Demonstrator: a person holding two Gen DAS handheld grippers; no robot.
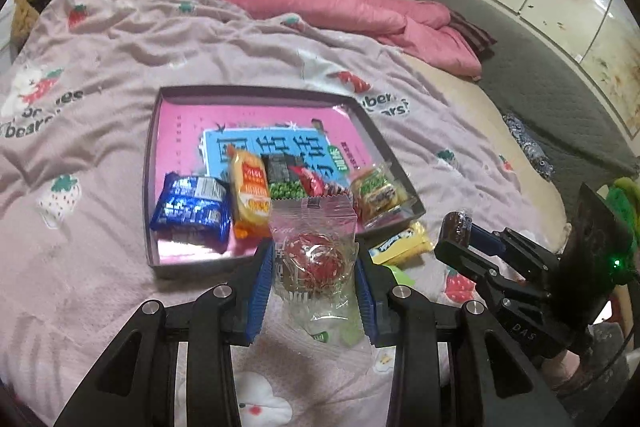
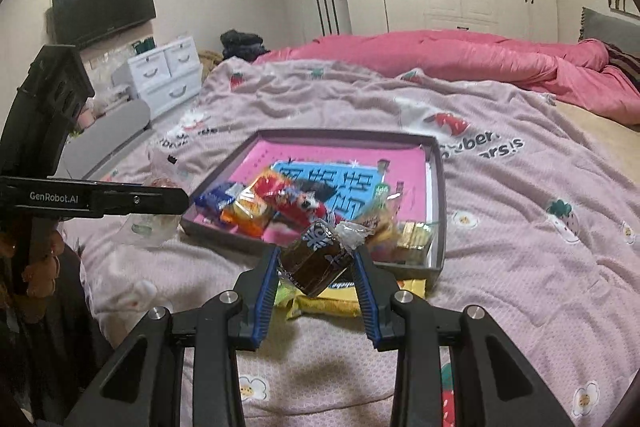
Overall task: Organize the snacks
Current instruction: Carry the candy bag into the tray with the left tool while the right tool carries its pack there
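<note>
A crumpled pale-pink blanket (image 1: 120, 67), soft and printed with strawberries, covers the bed; on it sits a shallow square tray (image 1: 154, 187) with thin dark walls and a glossy pink floor bearing a blue printed panel. The left claw (image 1: 314, 267) is closed to a narrow gap on one clear crinkly plastic packet (image 1: 316, 247) with a round red-and-white sweet inside, its blue ribbed pads pressing both sides, the packet held just in front of the tray's near wall. The right claw (image 2: 316, 263) likewise grips one small blocky brown snack (image 2: 316, 259) in shiny wrap, tilted, in front of the tray's near edge. Inside the tray, at the near side, lie at least five packets: one blue foil pack (image 1: 192, 207), one yellow-orange wafer pack (image 1: 250, 195), one green-pea pack (image 1: 286, 189), one red wrapper (image 1: 316, 183) and one clear pack of greenish biscuits (image 1: 378, 193). Outside the tray, on the blanket beside its near corner, rests one flat yellow packet (image 1: 402, 245).
</note>
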